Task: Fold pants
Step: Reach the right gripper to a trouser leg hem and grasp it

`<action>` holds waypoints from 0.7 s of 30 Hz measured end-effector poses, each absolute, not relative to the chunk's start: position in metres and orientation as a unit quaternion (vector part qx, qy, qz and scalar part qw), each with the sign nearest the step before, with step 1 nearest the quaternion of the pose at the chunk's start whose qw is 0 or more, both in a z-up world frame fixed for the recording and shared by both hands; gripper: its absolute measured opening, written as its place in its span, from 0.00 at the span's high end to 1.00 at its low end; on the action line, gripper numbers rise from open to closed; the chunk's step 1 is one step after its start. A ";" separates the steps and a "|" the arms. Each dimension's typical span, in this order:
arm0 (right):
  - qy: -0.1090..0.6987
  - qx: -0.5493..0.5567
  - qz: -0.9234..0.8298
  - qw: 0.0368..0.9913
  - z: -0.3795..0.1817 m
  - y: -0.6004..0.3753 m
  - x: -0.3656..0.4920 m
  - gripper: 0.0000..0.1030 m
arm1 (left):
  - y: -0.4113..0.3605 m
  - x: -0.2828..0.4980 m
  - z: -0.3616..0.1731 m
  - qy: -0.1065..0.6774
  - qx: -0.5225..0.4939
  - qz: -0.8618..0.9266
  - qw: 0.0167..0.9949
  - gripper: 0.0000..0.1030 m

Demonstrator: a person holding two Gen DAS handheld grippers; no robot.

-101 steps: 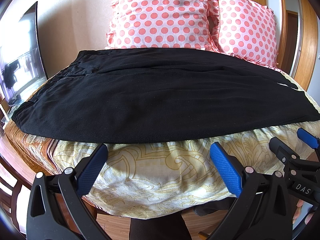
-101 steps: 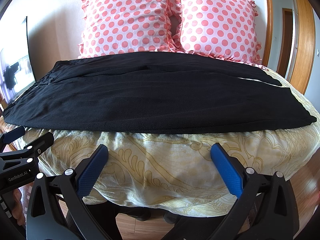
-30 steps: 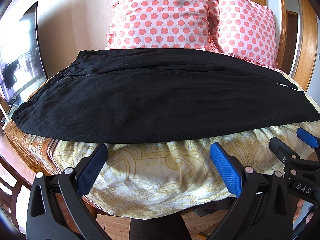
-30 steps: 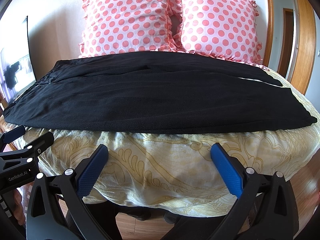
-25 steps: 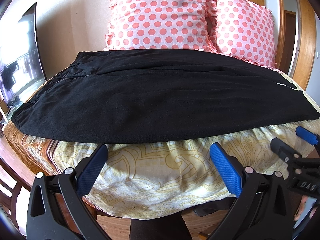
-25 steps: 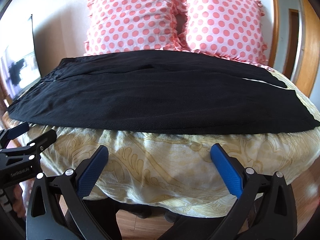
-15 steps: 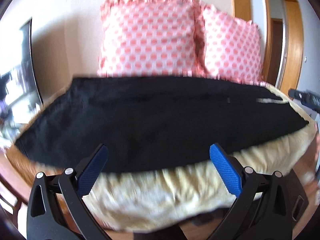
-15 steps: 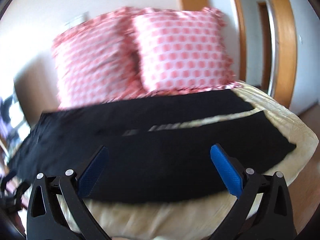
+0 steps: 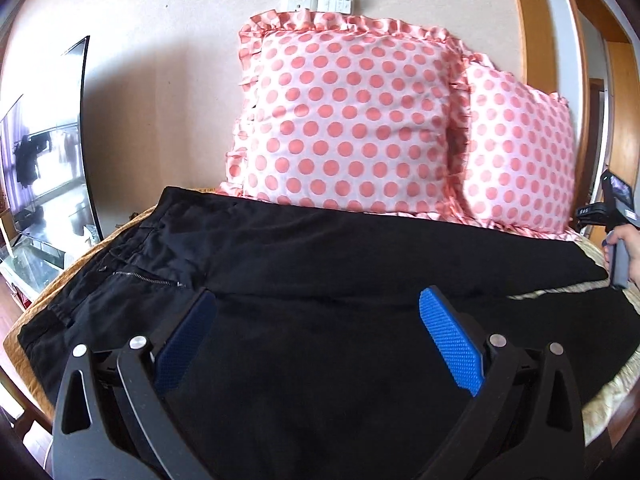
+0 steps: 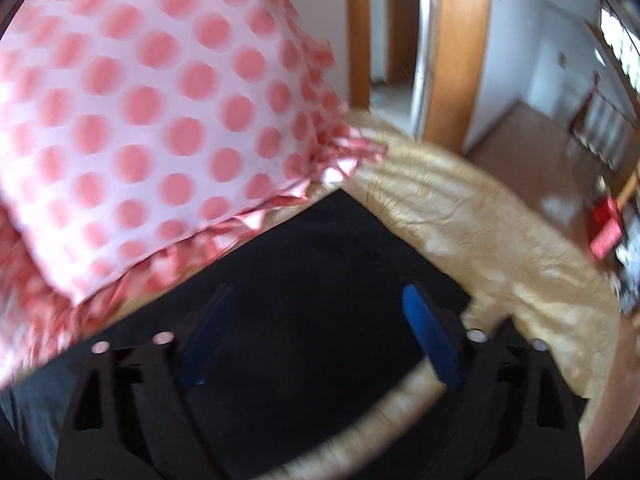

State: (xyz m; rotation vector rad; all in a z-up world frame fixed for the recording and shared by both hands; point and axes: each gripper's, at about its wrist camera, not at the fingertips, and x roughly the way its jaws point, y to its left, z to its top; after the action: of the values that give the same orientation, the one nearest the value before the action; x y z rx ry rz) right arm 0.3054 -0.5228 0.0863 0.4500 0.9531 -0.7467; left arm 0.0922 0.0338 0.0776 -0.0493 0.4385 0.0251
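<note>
We are looking at a home bedroom: a bed in a gold patterned cover is carrying two pink polka-dot pillows against the wall, a wall socket is sitting above them, a television is standing beside the bed's left edge, and a wooden door frame is opening onto another room.

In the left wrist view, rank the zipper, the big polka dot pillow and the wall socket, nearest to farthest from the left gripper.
From the left gripper, over the black pants:
1. Zipper, on the pants, left.
2. Big polka dot pillow, behind the pants, centre.
3. Wall socket, above the pillow.
</note>
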 end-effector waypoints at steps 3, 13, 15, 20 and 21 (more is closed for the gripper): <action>0.450 0.258 -0.366 0.773 0.062 -0.543 0.329 0.33 | 0.038 0.103 0.071 0.217 -0.025 0.019 0.976 0.02; 0.454 0.251 -0.436 0.736 0.025 -0.564 0.374 0.37 | 0.042 0.113 0.059 0.231 -0.021 0.002 0.973 0.02; 0.462 0.242 -0.437 0.733 0.018 -0.563 0.379 0.41 | 0.043 0.113 0.058 0.233 -0.023 -0.001 0.972 0.02; 0.463 0.190 -0.427 0.753 0.014 -0.550 0.385 0.72 | 0.045 0.114 0.058 0.234 -0.030 -0.001 0.972 0.02; 0.462 0.190 -0.429 0.753 0.014 -0.550 0.383 0.79 | 0.045 0.114 0.058 0.234 -0.030 0.000 0.972 0.02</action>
State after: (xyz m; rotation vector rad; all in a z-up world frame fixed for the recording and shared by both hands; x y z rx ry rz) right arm 0.3830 -0.5501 0.0140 0.4150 1.0087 -0.9357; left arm 0.1138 0.0448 0.0584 -0.0602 0.4722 -0.0002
